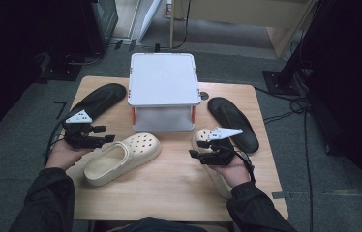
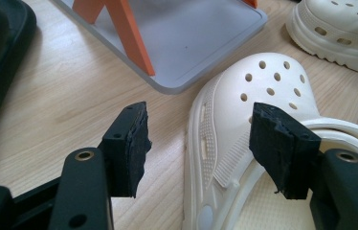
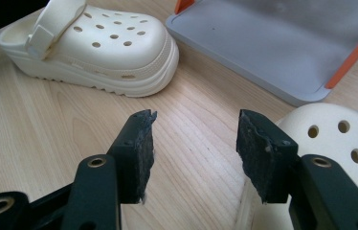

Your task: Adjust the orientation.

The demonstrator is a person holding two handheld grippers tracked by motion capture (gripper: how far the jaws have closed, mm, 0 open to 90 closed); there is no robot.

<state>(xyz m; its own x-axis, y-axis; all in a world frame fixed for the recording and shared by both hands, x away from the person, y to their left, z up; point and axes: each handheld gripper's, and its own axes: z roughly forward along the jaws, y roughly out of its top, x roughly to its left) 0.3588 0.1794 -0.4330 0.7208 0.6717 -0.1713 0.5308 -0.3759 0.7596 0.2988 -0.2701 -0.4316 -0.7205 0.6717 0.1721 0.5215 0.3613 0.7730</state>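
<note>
On the desk (image 1: 179,188), my left tongs (image 1: 107,134) hang wide open w/ nothing gripped, just beside the cream clog (image 1: 123,158). Right tongs (image 1: 194,150) also open, empty, over the second clog (image 1: 202,137) near the rack (image 1: 163,92).

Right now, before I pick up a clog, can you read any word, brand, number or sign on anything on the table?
None: no legible text on the cream clogs, the black flip-flops, the grey two-tier rack or the wooden table.
</note>
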